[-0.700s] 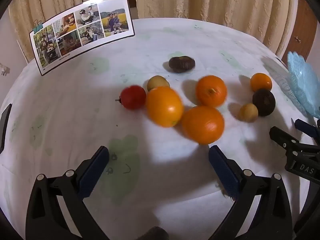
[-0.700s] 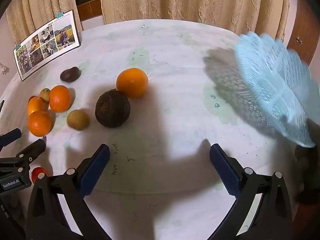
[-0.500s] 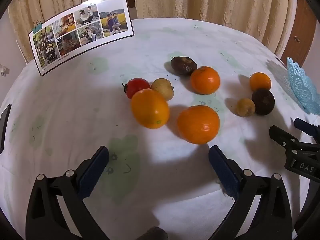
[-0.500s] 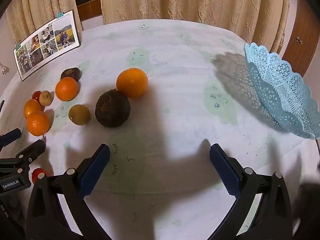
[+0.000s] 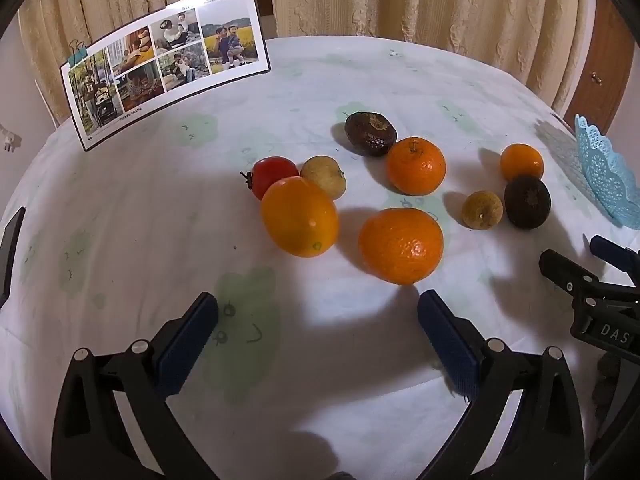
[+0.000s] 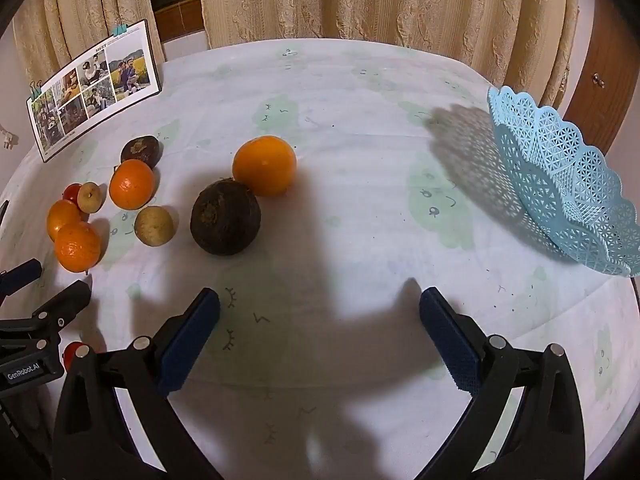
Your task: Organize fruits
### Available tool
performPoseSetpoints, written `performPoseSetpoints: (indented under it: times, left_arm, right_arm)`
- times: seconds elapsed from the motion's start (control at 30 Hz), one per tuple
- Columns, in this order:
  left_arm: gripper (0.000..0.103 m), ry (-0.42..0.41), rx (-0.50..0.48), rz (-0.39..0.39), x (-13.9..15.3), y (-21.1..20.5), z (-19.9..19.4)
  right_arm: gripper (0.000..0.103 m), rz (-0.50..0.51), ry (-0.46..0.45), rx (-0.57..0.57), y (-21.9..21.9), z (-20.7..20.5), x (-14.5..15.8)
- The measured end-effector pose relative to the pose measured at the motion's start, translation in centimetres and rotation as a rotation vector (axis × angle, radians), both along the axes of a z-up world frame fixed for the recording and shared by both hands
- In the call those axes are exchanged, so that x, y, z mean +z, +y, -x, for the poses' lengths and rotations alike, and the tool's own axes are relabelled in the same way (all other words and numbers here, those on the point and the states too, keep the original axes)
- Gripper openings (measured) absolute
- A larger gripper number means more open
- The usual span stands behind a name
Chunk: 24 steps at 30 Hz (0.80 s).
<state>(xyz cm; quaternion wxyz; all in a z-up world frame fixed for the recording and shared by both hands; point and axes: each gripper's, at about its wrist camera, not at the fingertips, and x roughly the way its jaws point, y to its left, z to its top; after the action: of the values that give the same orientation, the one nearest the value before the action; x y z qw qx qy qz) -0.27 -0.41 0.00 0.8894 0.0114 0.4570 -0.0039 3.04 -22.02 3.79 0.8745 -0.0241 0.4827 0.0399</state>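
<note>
Both hand-held grippers, left (image 5: pixel 318 336) and right (image 6: pixel 320 334), hung wide and empty. Fruit had rolled to rest on the surface (image 6: pixel 360 92); basket (image 6: pixel 568 184) settled, still empty. Sorting not begun.

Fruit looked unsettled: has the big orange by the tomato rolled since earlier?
Yes: the orange rolled leftward, toward the photo card's side, now fronting the tomato.

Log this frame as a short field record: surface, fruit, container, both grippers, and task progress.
surface: round table with a pale printed cloth
fruit: four oranges, e.g.; two dark round fruits, e.g.; small red and yellowish fruits, all loose on the cloth
container: blue lattice basket, far right, no fruit visible in it
left gripper: open, empty
right gripper: open, empty
backdrop: clipped photo card, curtains
progress: no fruit in the basket yet
</note>
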Motion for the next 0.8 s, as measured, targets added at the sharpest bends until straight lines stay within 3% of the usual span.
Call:
performPoseSetpoints:
  times: [0.3,0.8]
  left_arm:
    - [0.098,0.000,0.000,0.000,0.01,0.02,0.01]
    - [0.098,0.009,-0.010,0.000,0.14,0.37,-0.18]
  right_arm:
    - [0.101,-0.012,0.007,0.072,-0.37,0.35,0.05]
    - [0.101,-0.009,0.008,0.072,-0.13,0.44,-0.10]
